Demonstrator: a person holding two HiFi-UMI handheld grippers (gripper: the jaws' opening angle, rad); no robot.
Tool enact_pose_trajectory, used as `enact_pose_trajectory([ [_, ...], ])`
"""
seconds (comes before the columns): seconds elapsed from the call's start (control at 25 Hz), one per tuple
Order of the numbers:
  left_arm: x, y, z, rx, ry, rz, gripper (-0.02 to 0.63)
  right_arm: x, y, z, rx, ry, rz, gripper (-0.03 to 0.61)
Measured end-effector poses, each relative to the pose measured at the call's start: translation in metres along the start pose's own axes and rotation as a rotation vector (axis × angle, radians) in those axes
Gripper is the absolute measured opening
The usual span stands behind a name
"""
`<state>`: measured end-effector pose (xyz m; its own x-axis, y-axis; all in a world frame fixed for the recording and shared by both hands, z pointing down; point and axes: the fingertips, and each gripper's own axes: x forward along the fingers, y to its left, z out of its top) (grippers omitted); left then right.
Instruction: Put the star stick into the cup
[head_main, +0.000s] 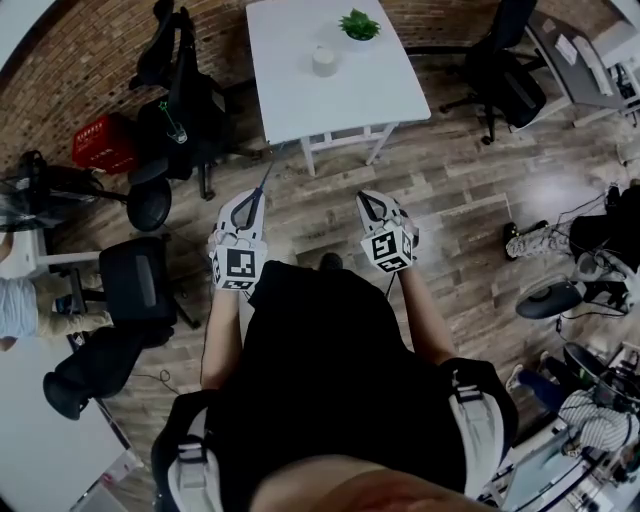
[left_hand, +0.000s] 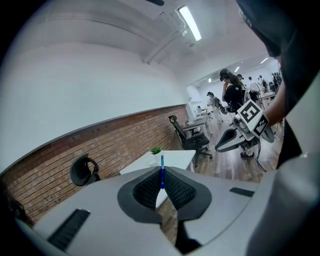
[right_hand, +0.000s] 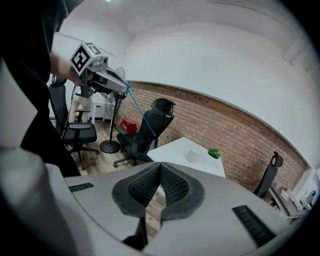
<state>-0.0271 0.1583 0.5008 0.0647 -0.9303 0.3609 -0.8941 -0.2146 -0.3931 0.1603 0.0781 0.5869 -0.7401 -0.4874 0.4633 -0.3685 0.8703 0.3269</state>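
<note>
I stand a few steps back from the white table (head_main: 345, 95), holding both grippers in front of me at waist height. My left gripper (head_main: 254, 197) is shut on the thin blue star stick (left_hand: 162, 176), which pokes out past its pads towards the table. The same stick (right_hand: 139, 111) slants away from the left gripper (right_hand: 102, 77) in the right gripper view. My right gripper (right_hand: 160, 169) is shut with nothing between its pads and hangs level with the left one (head_main: 371, 203). The pale cup (head_main: 324, 60) stands on the far part of the table, beside a small green plant (head_main: 359, 25).
Black office chairs (head_main: 175, 110) and a red crate (head_main: 103, 143) stand left of the table, and another chair (head_main: 505, 75) to its right. A brick wall (right_hand: 235, 135) runs behind. Cables and gear (head_main: 575, 290) clutter the wooden floor on the right. People (left_hand: 231, 95) stand in the distance.
</note>
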Motion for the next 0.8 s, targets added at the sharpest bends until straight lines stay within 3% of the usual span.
enact_pose_trajectory([
  [0.8,0.046,0.016,0.012,0.016,-0.036,-0.019,0.029,0.019,-0.035,-0.015,0.038,0.024,-0.056,-0.002],
])
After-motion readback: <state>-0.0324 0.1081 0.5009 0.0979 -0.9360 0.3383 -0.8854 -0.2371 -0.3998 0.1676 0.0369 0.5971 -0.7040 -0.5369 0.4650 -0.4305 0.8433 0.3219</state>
